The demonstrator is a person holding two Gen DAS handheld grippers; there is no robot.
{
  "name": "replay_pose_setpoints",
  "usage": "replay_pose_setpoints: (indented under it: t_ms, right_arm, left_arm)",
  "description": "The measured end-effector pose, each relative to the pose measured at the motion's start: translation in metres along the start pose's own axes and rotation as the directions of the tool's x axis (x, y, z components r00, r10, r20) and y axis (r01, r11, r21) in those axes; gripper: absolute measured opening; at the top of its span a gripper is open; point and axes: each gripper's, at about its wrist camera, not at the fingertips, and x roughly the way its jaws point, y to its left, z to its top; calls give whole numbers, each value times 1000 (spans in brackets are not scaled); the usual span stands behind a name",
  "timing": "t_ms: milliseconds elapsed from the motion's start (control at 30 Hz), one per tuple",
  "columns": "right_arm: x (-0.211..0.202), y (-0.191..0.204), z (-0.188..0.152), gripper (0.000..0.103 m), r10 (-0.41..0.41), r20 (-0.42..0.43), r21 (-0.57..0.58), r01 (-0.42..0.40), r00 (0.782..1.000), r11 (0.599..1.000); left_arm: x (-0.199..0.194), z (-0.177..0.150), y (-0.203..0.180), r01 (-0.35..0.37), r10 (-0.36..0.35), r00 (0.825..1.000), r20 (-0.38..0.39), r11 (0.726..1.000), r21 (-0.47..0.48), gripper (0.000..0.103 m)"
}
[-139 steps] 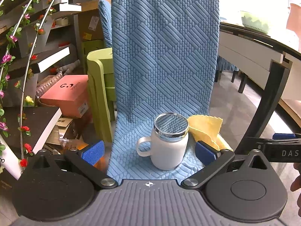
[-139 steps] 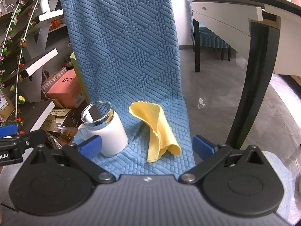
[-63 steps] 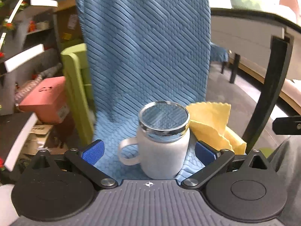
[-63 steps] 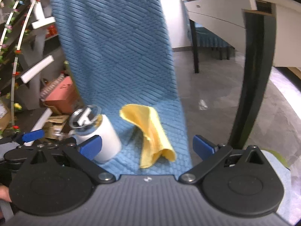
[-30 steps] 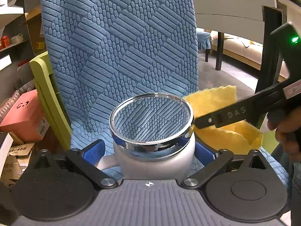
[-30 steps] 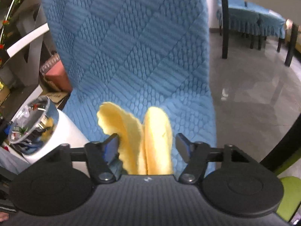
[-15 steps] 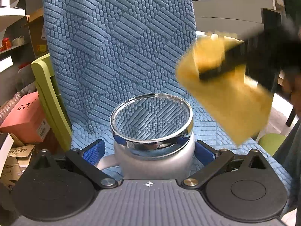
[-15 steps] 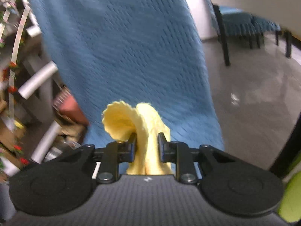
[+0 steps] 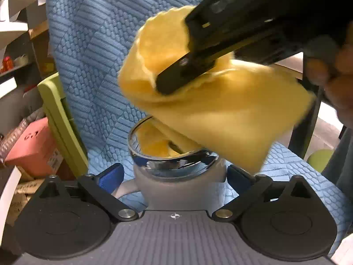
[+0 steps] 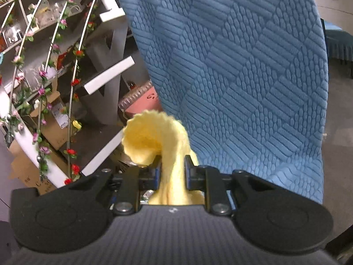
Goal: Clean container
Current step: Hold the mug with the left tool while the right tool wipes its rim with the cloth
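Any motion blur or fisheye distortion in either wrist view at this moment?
Left wrist view: the yellow cloth and right gripper are smeared by motion; the mug is soft and shaded beneath them. Right wrist view: mostly sharp, cloth edge slightly soft, shelves bowed by the fisheye.

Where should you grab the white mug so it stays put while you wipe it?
Grip the white mug around its round body, below the shiny rim, coming level from the front. The left gripper already straddles it there, leaving the top free for the yellow cloth.
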Motion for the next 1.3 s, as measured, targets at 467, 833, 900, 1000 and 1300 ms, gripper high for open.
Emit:
replay_pose_setpoints:
  t_ms: [467,833,900,1000,1300]
  right_arm:
    - [-7,8,-10,20,44,-63,-101,-50,997,994]
    - [3,0,-4,20,127,-106,-62,-134,986,989]
    - [-2,-3,-5,20,108,-98,-56,-114,989,992]
    - [-4,-4,-4,18,64,-79,-81,-71,995,994]
    - [5,-6,-3,19,165,-115,-29,-169,980,985]
  left_arm:
    - [5,0,1,6,-6,1000,21,1000,-3,93]
    - [13,5,12,25,-25,1000,13,998,-61,93]
    - [13,4,13,27,-27,1000,12,998,-61,93]
    - [13,3,15,30,-29,1000,10,998,-57,93]
    - [19,4,23,39,-39,999,7,996,-74,93]
